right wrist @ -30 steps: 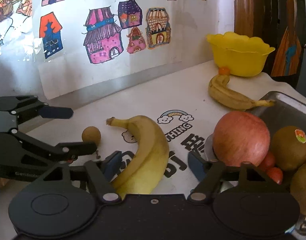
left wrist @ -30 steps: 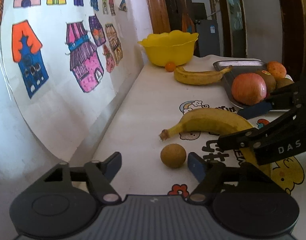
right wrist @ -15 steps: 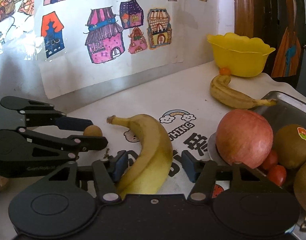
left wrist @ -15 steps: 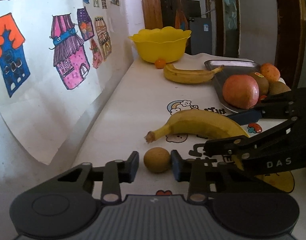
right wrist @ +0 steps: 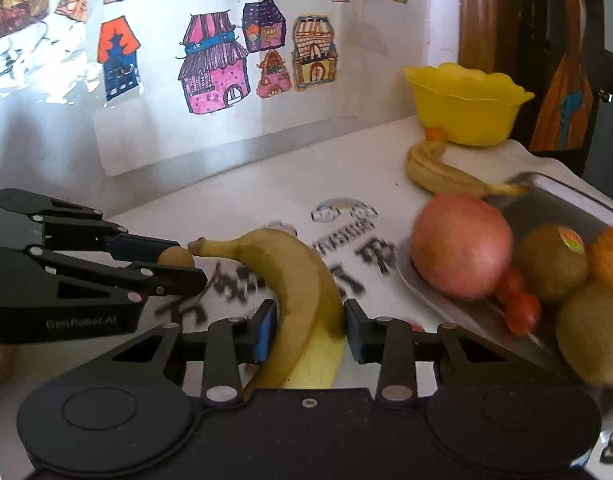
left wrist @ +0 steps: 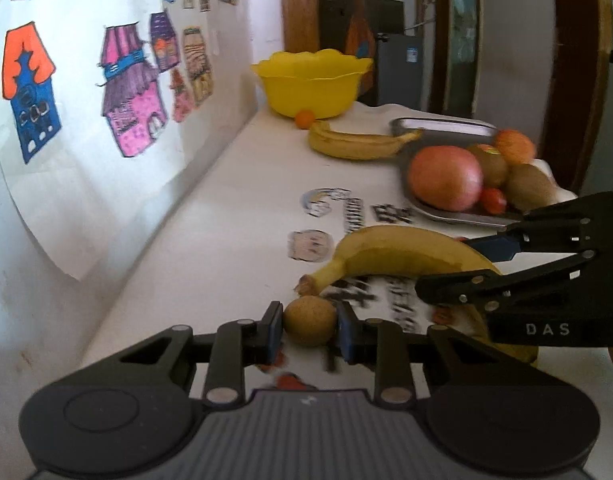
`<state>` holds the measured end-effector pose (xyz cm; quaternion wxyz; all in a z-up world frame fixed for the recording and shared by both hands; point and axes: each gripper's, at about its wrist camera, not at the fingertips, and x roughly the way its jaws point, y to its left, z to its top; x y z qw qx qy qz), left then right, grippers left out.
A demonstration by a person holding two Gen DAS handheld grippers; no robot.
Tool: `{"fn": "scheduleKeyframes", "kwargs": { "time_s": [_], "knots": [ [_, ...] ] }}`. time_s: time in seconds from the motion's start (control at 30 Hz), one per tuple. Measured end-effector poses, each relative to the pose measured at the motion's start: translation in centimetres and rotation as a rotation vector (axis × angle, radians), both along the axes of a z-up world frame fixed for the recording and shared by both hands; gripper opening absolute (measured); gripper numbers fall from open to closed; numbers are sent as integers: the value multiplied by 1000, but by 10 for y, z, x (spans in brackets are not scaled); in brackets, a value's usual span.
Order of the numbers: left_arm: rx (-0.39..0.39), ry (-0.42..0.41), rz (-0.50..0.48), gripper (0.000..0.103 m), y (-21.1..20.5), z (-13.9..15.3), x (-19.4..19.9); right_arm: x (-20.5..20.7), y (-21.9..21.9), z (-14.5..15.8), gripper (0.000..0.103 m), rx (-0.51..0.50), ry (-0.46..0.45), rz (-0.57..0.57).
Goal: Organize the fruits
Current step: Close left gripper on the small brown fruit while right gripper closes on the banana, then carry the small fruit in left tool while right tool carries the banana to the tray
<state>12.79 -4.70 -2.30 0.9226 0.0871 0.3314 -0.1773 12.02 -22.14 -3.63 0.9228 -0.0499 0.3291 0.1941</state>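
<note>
So the left wrist view shows the left gripper [left wrist: 309, 330] pinching a small brown fruit [left wrist: 309, 321] between its blue pads, both touching it. In the right wrist view that fruit [right wrist: 175, 258] is mostly hidden behind the fingers, over at 9 o'clock.

Count: two bananas, the near banana [right wrist: 302, 300] and a far banana [right wrist: 446, 174] at 1 o'clock by the yellow bowl [right wrist: 466, 104]. The tray [right wrist: 554, 208] at 3 o'clock has one apple [right wrist: 460, 252] and three kiwis.

The right gripper [right wrist: 308, 330] is closed around the near banana, pads against its sides.
</note>
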Motion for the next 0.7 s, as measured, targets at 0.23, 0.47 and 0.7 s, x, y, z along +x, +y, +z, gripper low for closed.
{"fn": "scheduleKeyframes", "kwargs": {
  "time_s": [0.23,0.47,0.7],
  "knots": [
    [-14,-1,-2,31,-8,0,-19,-20,-11,1,40,-33,2,-15],
    [-4,-6,36,31,-11,-1,-20,-18,-9,-2,40,-24,-27,-18],
    [-8,-28,58,31,-17,2,-24,-36,-10,-2,38,-77,-86,-13]
  ]
}}
